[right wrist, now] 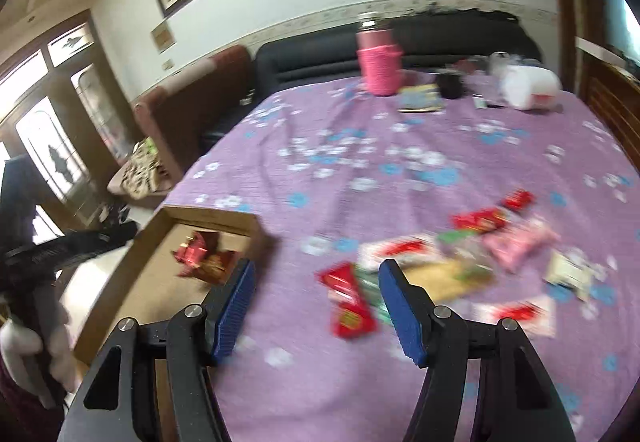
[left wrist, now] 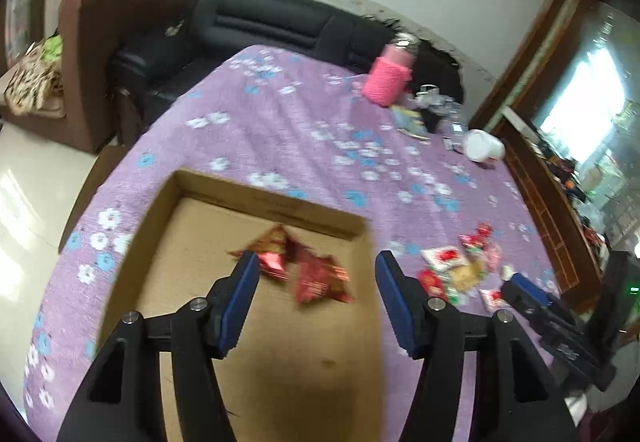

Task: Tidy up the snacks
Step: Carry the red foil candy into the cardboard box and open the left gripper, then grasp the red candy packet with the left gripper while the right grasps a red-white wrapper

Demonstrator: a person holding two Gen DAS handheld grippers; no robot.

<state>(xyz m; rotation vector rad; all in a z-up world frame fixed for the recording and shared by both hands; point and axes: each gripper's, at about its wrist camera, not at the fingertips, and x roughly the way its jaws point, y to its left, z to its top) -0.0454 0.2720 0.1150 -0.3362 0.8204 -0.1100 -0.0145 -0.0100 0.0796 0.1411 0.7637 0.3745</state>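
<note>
A shallow cardboard box (left wrist: 276, 204) lies on the purple flowered tablecloth (left wrist: 304, 138); it also shows in the right wrist view (right wrist: 216, 220). Red snack packets (left wrist: 304, 270) lie in it, also seen from the right (right wrist: 202, 256). My left gripper (left wrist: 316, 270) hangs open and empty above the box. A pile of loose snacks (right wrist: 452, 258) lies on the cloth to the right of the box, seen smaller in the left wrist view (left wrist: 460, 266). My right gripper (right wrist: 316, 278) is open and empty, over a red packet (right wrist: 348, 302) at the pile's near edge.
At the table's far side stand a pink bottle (right wrist: 378, 60), a white tub on its side (right wrist: 528, 88), a black cup (right wrist: 450, 84) and a flat packet (right wrist: 420, 98). A black sofa (left wrist: 256, 22) and a brown armchair (left wrist: 100, 54) stand beyond the table.
</note>
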